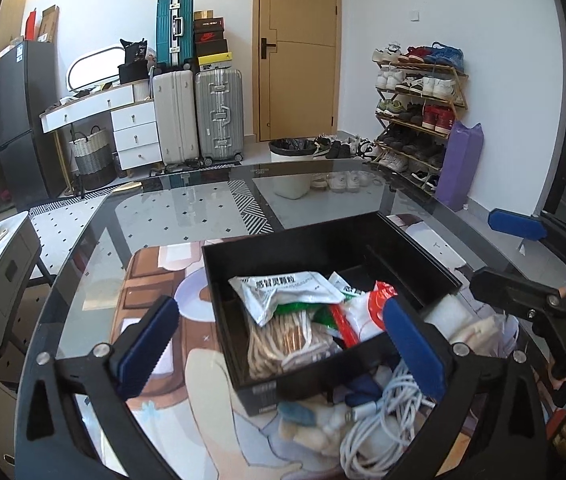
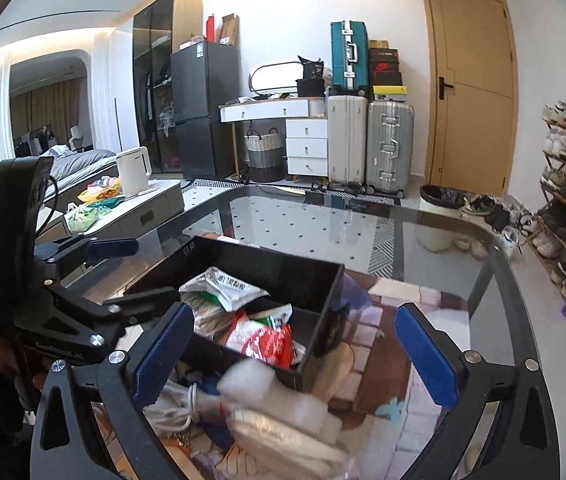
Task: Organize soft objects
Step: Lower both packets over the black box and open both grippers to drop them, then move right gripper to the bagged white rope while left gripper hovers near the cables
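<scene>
The black box (image 1: 323, 248), holding packets and a rope bundle (image 1: 283, 340), sits near the table's (image 1: 187, 208) front edge, with bare glass stretching beyond it. Loose white cable (image 1: 379, 416) and soft items lie just before the box. Both grippers, left (image 1: 283, 340) and right (image 2: 295, 356), hang over this pile with jaws spread wide, gripping nothing.

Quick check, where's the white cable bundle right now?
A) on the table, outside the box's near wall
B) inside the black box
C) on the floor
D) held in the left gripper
A: the cable lies coiled on the table in front of the black box, under the open left gripper, not gripped.
</scene>
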A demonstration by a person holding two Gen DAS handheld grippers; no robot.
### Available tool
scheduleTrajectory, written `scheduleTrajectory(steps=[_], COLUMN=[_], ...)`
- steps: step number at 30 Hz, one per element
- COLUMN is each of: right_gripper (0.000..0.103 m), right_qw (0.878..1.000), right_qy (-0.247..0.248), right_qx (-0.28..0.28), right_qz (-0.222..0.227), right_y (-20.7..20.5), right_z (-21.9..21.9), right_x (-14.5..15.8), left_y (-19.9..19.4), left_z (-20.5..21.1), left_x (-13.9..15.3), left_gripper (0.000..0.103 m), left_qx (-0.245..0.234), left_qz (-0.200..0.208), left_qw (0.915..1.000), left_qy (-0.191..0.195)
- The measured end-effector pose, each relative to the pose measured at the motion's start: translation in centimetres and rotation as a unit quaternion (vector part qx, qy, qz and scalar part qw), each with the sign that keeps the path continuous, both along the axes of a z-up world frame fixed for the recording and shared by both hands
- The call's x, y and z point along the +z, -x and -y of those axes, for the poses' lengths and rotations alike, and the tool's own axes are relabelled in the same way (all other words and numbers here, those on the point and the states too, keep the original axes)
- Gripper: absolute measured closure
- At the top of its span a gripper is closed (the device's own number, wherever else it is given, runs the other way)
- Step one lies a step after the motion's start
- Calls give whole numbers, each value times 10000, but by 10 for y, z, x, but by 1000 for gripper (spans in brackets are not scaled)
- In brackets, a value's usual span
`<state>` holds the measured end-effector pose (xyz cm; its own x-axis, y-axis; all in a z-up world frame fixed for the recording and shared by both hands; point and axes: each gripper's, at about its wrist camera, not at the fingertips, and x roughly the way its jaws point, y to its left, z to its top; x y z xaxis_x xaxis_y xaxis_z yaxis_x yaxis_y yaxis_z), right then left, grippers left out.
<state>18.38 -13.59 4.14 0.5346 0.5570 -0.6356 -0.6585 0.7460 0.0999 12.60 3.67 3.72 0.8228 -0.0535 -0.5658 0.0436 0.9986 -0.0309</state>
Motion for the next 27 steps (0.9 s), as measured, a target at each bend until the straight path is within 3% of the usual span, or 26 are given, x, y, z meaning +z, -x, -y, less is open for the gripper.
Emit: scheduleTrajectory(steps=[7, 15, 27], right_gripper=[1, 1, 1], right_qw=[9997, 9988, 9955], right_qy=[75, 203, 362], right_qx=[-113, -167, -245], right_qz=[-186, -403, -837], right_y=[18, 29, 19], right_z=[17, 21, 18], right_x=[-5, -15, -33], left_y=[23, 36, 41], left_z=[2, 8, 21], left_x=[-10, -20, -22], left_gripper=[0, 0, 0], left_qx=[38, -131, -398], left_qz=[-107, -198, -296], left_qw=[9999, 9997, 9986], left_qy=[85, -86, -170])
